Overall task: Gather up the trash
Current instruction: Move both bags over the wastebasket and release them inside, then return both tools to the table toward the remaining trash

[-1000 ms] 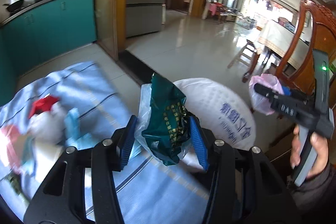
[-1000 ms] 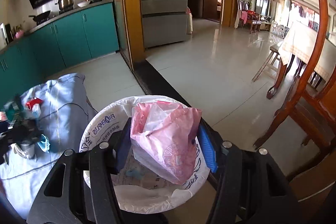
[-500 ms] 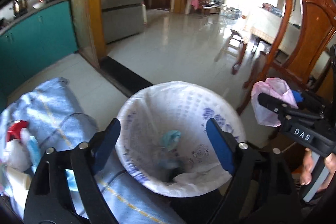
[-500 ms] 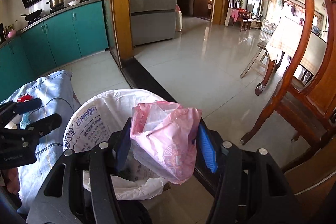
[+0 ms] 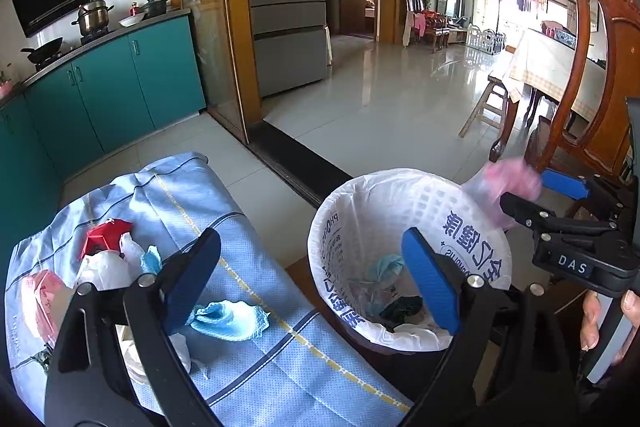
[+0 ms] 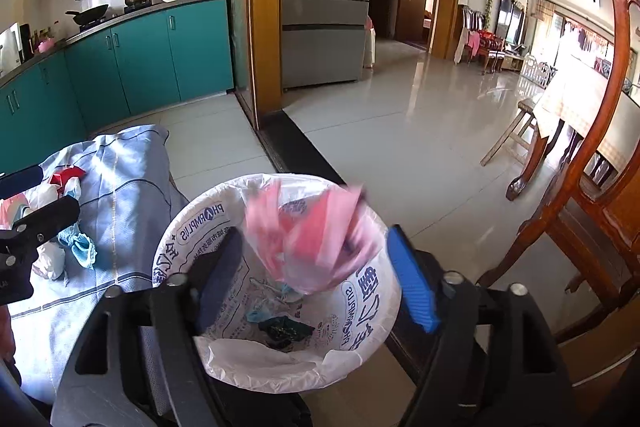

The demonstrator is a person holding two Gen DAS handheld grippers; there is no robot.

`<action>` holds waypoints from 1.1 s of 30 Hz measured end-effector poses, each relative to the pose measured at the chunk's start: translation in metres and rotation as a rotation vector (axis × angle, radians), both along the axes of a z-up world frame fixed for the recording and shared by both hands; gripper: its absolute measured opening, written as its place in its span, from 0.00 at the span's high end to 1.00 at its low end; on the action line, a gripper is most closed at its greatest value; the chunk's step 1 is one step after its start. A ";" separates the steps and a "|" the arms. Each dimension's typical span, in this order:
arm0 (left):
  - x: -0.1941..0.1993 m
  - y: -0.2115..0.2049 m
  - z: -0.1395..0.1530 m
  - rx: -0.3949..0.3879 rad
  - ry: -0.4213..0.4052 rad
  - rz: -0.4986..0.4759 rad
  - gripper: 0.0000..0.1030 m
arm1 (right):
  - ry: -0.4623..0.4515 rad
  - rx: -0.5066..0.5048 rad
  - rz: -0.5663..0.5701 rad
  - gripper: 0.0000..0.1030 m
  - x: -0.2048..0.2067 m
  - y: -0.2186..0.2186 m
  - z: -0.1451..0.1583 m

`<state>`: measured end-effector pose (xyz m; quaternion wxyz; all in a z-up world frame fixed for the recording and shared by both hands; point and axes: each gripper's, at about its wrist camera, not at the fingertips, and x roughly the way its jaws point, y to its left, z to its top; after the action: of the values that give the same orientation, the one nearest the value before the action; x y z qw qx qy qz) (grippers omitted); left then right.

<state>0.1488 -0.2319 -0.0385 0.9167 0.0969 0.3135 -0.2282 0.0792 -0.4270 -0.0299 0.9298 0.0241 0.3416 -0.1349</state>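
Right now the pink plastic bag (image 6: pixel 308 239) hangs blurred over the lined trash bin (image 6: pixel 184 227), between the spread jaws of the right tool (image 6: pixel 316 283), apparently loose and dropping in. The left tool (image 5: pixel 316 279) is empty, jaws wide apart. Beside the bin, on the blue cloth (image 5: pixel 224 211), lie a crumpled blue mask (image 5: pixel 228 319), white wads (image 5: pixel 104 267) and a red wrapper (image 5: pixel 104 233). All look feather-light, soft and slippery; I would pinch each at its bunched middle.

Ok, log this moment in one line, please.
left gripper: open, empty | right gripper: open | pink bag: blurred, over bin | table: trash remaining
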 end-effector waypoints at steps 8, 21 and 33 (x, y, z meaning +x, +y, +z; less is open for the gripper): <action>-0.006 0.010 0.001 0.003 -0.011 0.026 0.10 | -0.008 -0.011 0.005 0.20 -0.003 0.004 0.005; -0.009 0.060 0.003 0.020 -0.030 0.166 0.08 | 0.010 -0.023 0.077 0.17 0.007 0.033 0.001; -0.019 0.137 0.013 0.011 -0.035 0.330 0.04 | 0.027 -0.017 0.196 0.14 0.030 0.082 -0.002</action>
<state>0.1301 -0.0953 -0.0255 0.9465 0.0528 0.3103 -0.0711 0.1095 -0.3448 -0.0318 0.9340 -0.0193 0.3538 -0.0467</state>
